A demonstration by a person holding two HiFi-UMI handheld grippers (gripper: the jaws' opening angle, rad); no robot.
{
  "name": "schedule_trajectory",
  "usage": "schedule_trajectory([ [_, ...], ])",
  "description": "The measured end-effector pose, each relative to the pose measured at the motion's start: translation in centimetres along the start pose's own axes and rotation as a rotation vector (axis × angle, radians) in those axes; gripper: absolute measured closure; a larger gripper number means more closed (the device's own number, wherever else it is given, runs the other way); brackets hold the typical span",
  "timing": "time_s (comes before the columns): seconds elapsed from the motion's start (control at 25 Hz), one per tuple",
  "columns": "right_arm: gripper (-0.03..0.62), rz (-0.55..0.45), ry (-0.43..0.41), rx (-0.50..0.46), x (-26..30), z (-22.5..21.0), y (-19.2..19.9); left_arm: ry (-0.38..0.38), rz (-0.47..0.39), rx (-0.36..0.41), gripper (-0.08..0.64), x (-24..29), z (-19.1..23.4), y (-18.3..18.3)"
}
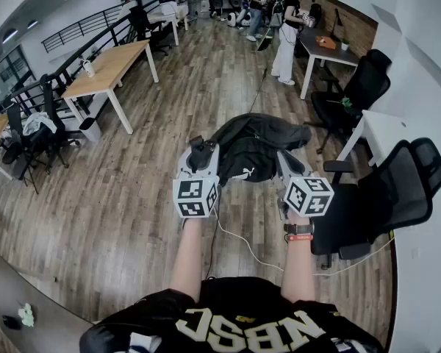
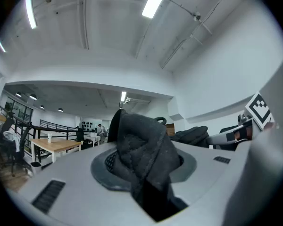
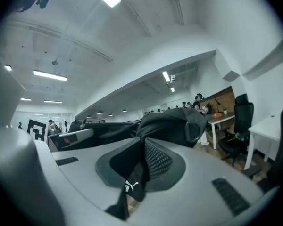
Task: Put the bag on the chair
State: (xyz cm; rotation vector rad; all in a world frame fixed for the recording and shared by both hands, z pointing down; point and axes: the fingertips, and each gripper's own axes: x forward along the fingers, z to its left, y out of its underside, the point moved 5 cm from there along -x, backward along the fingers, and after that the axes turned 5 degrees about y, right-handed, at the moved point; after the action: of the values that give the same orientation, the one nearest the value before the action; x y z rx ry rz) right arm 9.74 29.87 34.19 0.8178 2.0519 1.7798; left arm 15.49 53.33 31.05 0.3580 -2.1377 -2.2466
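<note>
A black bag (image 1: 253, 142) hangs in the air over the wooden floor, held up between both grippers. My left gripper (image 1: 201, 151) is shut on a thick fold of the bag's black fabric (image 2: 142, 157) at its left end. My right gripper (image 1: 282, 162) is shut on a black strap (image 3: 133, 185) with a white logo at the bag's right end; the bag's bulk (image 3: 177, 122) shows beyond the jaws. A black mesh office chair (image 1: 386, 197) stands to the right of the right gripper, its seat facing me and bare.
A white desk (image 1: 386, 132) and a second black chair (image 1: 356, 90) stand behind the near chair. Wooden tables (image 1: 106, 68) line the left side. Several people (image 1: 287, 35) stand at the far end. A white cable (image 1: 242, 241) trails across the floor below my arms.
</note>
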Motion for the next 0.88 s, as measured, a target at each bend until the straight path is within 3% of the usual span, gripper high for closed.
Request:
schedule_trajectory([
  [0.68,0.554,0.004,-0.012,0.082,-4.8,-4.3,1.6,-0.004,0.047,0.01,0.394,-1.3,-6.2,0.8],
  [0.88,0.55,0.043,-0.039,0.133,-5.2,-5.6,4.6,-0.017,0.09,-0.001,0.393,-2.2,-8.1,3.2],
])
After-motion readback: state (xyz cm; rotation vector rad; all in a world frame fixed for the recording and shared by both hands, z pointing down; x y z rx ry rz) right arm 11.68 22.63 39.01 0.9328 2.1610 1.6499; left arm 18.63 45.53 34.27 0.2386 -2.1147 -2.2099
